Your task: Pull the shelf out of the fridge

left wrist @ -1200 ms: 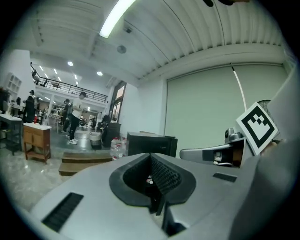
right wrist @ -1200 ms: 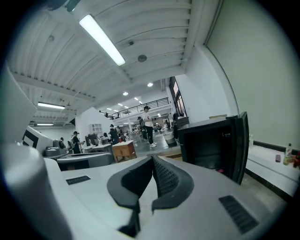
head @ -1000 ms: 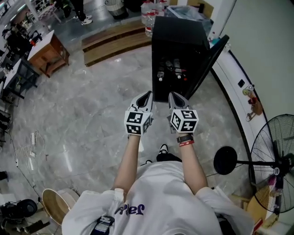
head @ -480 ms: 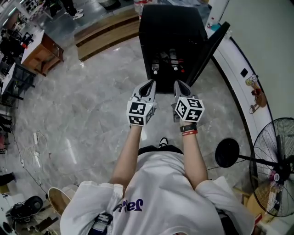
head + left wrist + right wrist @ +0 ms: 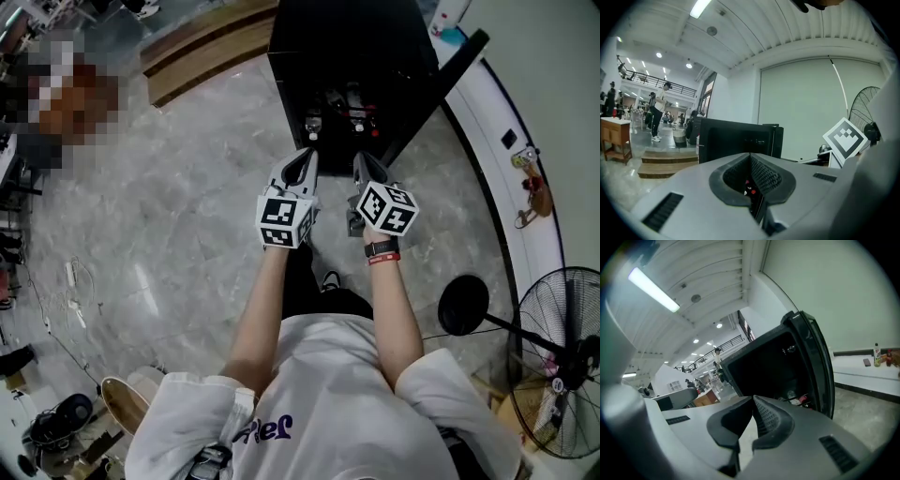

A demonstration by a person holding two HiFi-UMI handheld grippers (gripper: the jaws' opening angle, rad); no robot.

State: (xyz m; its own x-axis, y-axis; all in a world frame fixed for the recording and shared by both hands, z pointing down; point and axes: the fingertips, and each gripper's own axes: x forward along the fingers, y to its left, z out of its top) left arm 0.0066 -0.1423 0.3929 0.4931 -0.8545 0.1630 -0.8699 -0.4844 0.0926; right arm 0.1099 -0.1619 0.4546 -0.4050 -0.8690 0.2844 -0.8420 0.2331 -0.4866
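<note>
A black fridge (image 5: 347, 47) stands on the floor ahead with its door (image 5: 445, 80) swung open to the right. Inside, low down, a shelf (image 5: 337, 127) carries several bottles (image 5: 334, 101). My left gripper (image 5: 304, 165) and right gripper (image 5: 366, 167) are side by side just in front of the opening, apart from the shelf. Both are shut with nothing between the jaws. In the right gripper view the dark interior (image 5: 764, 366), the door (image 5: 816, 359) and bottles (image 5: 802, 399) lie beyond my right gripper (image 5: 753, 401). In the left gripper view the fridge (image 5: 736, 138) sits behind my left gripper (image 5: 751, 158).
Wooden steps (image 5: 197, 52) run left of the fridge. A white ledge (image 5: 511, 159) follows the curved wall on the right, with a standing fan (image 5: 562, 375) and its round base (image 5: 461, 305) nearby. A person (image 5: 658, 110) stands far off in the hall.
The fridge has come closer in the head view. Both grippers now sit right at its opening, still shut and side by side.
</note>
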